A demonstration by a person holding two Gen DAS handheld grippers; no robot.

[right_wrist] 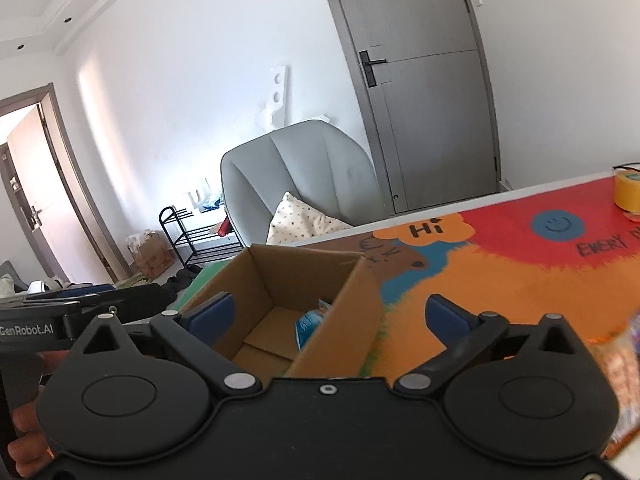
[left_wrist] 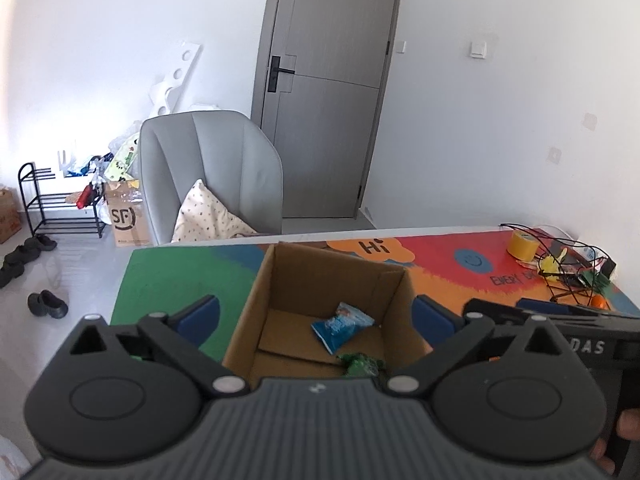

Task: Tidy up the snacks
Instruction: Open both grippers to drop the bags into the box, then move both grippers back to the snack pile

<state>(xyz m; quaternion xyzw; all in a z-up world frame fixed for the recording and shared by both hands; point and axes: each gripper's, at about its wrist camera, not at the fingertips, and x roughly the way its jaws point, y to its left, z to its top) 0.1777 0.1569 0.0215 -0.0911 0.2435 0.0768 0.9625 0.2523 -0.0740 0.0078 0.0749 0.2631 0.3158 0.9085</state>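
An open cardboard box (left_wrist: 256, 304) stands on the colourful table mat (left_wrist: 168, 276). Inside it lie a blue snack packet (left_wrist: 340, 326) and a green snack packet (left_wrist: 362, 364). My left gripper (left_wrist: 318, 314) is open and empty, held above the box with its blue pads on either side of it. My right gripper (right_wrist: 334, 314) is open and empty, over the box's right wall (right_wrist: 340, 328); the blue packet (right_wrist: 310, 322) shows inside. A blurred snack bag (right_wrist: 624, 356) lies at the right edge of the right wrist view.
A yellow tape roll (left_wrist: 522, 246) and a black wire basket with small items (left_wrist: 568, 264) sit at the table's far right. A grey armchair with a pillow (left_wrist: 208, 176) stands behind the table. A shoe rack (left_wrist: 56, 204) and shoes are on the floor to the left.
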